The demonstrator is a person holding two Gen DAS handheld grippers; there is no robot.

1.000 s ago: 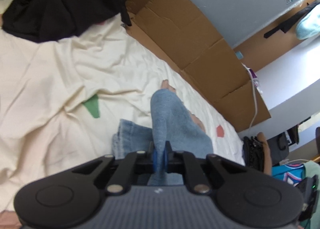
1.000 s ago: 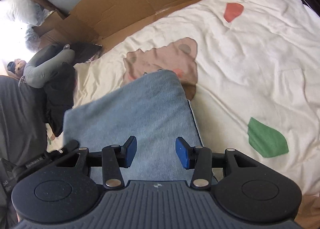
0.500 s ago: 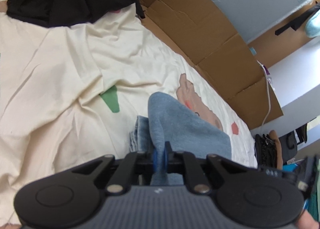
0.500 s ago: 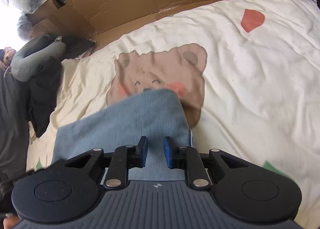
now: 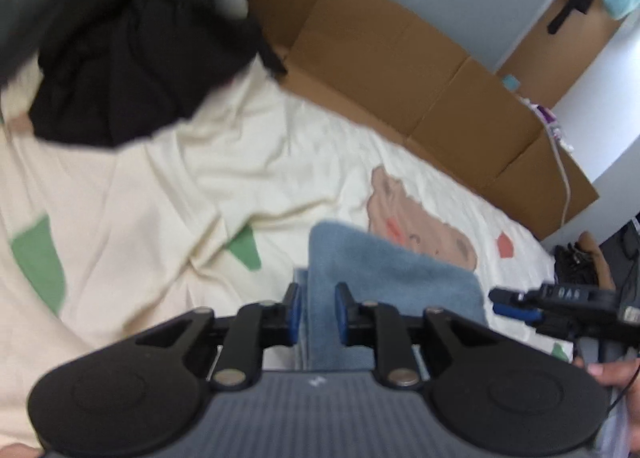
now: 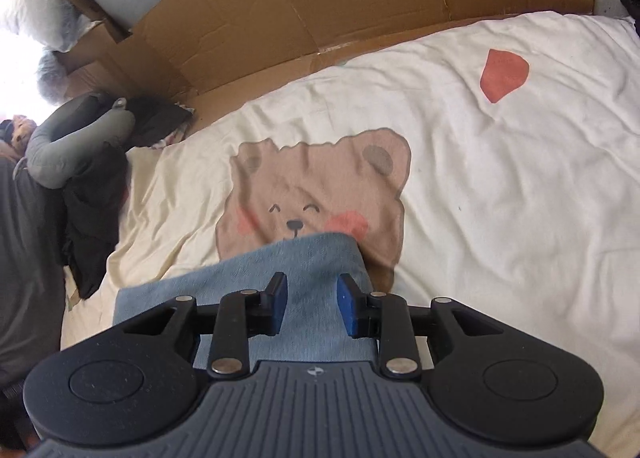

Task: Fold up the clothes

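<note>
Folded blue garment (image 5: 384, 278) on the cream bedsheet (image 5: 168, 186), seen along both pairs of tongs. In the left wrist view the garment fills the lower centre of the frame. It runs from beneath the left tongs (image 5: 317, 308) up and to the right, toward the bear print (image 5: 416, 218). The jaws have just been opening. They now stand narrowly parted on either side of the garment's left folded edge, and a sliver of sheet shows beside the left pad, so the cloth appears released rather than pinched. The right tongs (image 5: 516, 304) enter at the lower right of this frame, at the garment's far right edge.

In the right wrist view the garment (image 6: 304, 270) lies directly under and ahead of the right tongs (image 6: 312, 306). Its rounded fold reaches up to the bear's chin. The long axis runs from lower left to centre. These jaws have also just been widening and hover parted over the cloth, with blue fabric visible between the pads and nothing clenched.

Judgement: both tongs sit at opposite ends of the garment. The next fold, or a smoothing pass, would likely run across that long axis.

A black clothes pile (image 5: 132, 70) lies at the upper left, well apart.
</note>
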